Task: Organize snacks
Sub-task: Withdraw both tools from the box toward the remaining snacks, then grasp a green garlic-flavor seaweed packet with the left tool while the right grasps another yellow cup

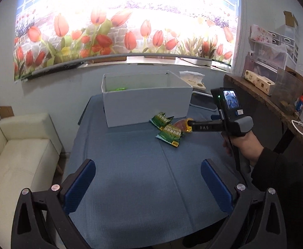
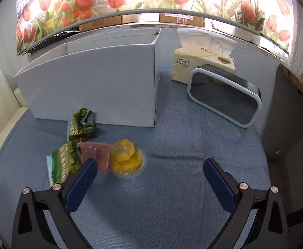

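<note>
Right gripper [image 2: 149, 178], jaws apart, is nearer — the yellow snack cup [image 2: 127, 158] lies just ahead-left; left gripper [image 1: 147, 178] also gapes.

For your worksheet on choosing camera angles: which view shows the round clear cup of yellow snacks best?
The right wrist view: the round clear cup of yellow snacks sits near and unblocked. In the left wrist view the right gripper hides most of it.

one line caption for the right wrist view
Open right hand-held gripper nears snack packets before a grey box.
</note>
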`<action>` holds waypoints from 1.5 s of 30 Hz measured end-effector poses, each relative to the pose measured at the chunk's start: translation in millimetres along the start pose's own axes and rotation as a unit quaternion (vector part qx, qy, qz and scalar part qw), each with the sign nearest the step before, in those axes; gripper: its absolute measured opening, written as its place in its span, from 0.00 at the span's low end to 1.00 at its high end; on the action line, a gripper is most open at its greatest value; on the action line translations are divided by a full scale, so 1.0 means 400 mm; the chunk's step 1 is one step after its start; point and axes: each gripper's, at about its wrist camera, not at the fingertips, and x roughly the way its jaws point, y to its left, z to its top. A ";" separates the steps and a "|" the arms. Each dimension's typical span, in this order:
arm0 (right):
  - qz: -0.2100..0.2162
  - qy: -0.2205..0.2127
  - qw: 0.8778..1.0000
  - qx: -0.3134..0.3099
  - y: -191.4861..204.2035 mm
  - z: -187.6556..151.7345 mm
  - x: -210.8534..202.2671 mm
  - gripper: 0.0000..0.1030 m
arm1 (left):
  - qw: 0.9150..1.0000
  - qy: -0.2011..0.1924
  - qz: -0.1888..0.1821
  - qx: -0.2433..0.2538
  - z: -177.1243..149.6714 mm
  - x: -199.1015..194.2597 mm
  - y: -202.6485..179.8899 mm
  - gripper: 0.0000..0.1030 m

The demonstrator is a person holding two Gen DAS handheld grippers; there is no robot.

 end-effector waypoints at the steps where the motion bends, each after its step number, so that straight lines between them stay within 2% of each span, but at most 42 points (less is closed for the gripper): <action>1: -0.001 0.001 1.000 -0.001 0.002 0.003 0.007 1.00 | 1.000 0.003 -0.002 -0.007 -0.005 0.001 0.006 1.00; 3: -0.004 0.011 1.000 -0.006 0.007 0.009 0.028 0.94 | 1.000 0.006 -0.005 -0.018 -0.011 0.005 0.020 1.00; 4: -0.005 0.016 1.000 -0.009 0.012 0.008 0.032 0.85 | 1.000 0.007 -0.004 -0.019 -0.013 0.006 0.022 1.00; 7: 0.007 0.041 0.999 -0.010 0.017 0.004 0.063 0.67 | 1.000 0.004 -0.003 -0.021 -0.012 0.006 0.024 1.00; 9: 0.013 0.043 0.999 -0.012 0.017 0.003 0.078 0.65 | 1.000 0.002 0.000 -0.020 -0.012 0.009 0.024 1.00; 11: 0.030 0.040 0.999 -0.013 0.018 0.002 0.076 0.45 | 1.000 0.005 -0.002 -0.020 -0.012 0.015 0.025 1.00; 17: 0.046 0.029 0.998 -0.021 0.033 -0.012 0.048 0.44 | 1.000 0.014 -0.007 -0.023 -0.013 0.044 0.017 1.00; 24: 0.073 -0.003 0.997 -0.008 0.026 -0.032 -0.071 0.44 | 0.999 0.035 -0.019 0.000 0.007 0.141 -0.002 1.00; 27: 0.077 -0.019 0.997 -0.003 0.019 -0.051 -0.140 0.44 | 0.997 0.057 -0.045 0.014 0.032 0.232 -0.029 1.00; 30: 0.088 -0.032 0.996 0.008 0.004 -0.078 -0.207 0.44 | 0.995 0.070 -0.055 0.032 0.061 0.327 -0.066 1.00; 34: 0.091 -0.044 0.995 0.014 -0.011 -0.111 -0.263 0.44 | 0.991 0.099 -0.057 0.064 0.093 0.466 -0.112 1.00; 37: 0.093 -0.047 0.994 0.023 -0.028 -0.132 -0.290 0.44 | 0.987 0.141 -0.051 0.052 0.107 0.581 -0.122 1.00; 42: 0.095 -0.053 0.994 0.031 -0.049 -0.155 -0.314 0.44 | 0.986 0.157 -0.028 0.057 0.109 0.667 -0.133 1.00; 43: 0.094 -0.054 0.994 0.030 -0.049 -0.157 -0.317 0.44 | 0.985 0.160 -0.034 0.054 0.108 0.675 -0.133 0.98; 45: 0.097 -0.055 0.993 0.032 -0.055 -0.162 -0.320 0.44 | 0.985 0.161 -0.034 0.053 0.103 0.681 -0.130 0.84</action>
